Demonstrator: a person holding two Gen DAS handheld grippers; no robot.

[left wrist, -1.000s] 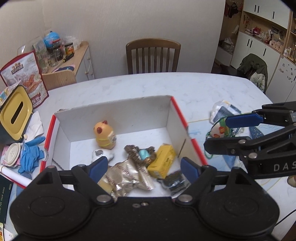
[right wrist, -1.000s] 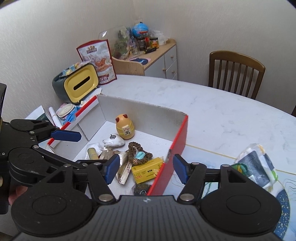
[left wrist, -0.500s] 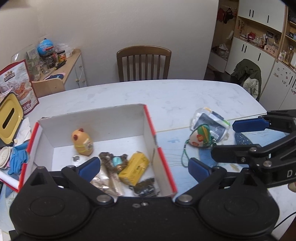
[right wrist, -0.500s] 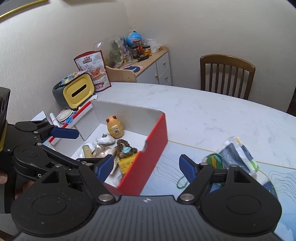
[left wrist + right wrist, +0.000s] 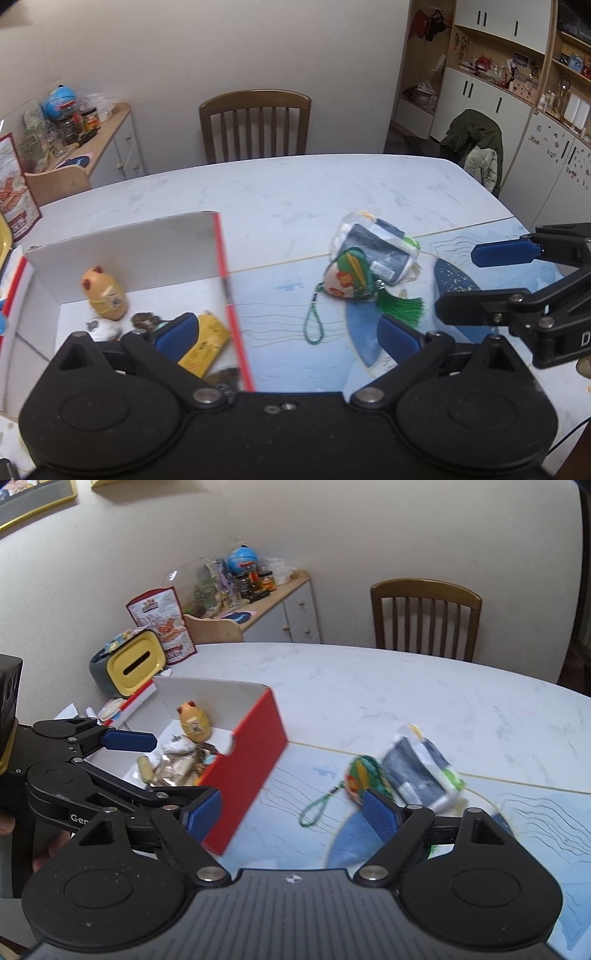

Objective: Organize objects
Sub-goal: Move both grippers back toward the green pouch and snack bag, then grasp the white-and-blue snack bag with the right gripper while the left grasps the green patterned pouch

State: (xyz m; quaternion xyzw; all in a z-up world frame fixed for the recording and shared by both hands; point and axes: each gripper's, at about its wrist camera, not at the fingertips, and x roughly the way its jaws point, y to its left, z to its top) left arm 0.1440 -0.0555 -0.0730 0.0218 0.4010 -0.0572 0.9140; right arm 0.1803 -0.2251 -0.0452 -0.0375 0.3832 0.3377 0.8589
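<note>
Nearest, left hand-held gripper (image 5: 286, 330): jaws wide apart, just been opening, nothing between them; poised over the box's red right wall. Right hand-held gripper (image 5: 291, 814): jaws apart, also just been opening, empty; poised over the blue mat (image 5: 332, 354), short of the pouch.

Box (image 5: 221, 251), open-topped, white inside, red outside, on the left of the surface (image 5: 295, 192). Inside: figurine (image 5: 105, 297), yellow carton (image 5: 205, 345), foil packets (image 5: 173, 766).

On the mat, well apart from the box: green-and-white pouch (image 5: 345, 282) with beaded cord (image 5: 314, 321) and tassel, touching a wrapped packet (image 5: 376, 247) behind it. Bare mat between box wall and cord; bare surface beyond, up to the far edge.

Farther: chair (image 5: 255, 125) at the far edge; sideboard (image 5: 99, 147) at left.

Left view only: cupboards and a draped jacket (image 5: 476, 147) at right. Right view only: box's red outer face, yellow-fronted bin (image 5: 135, 662) by its far corner, fingers behind the left tool.
</note>
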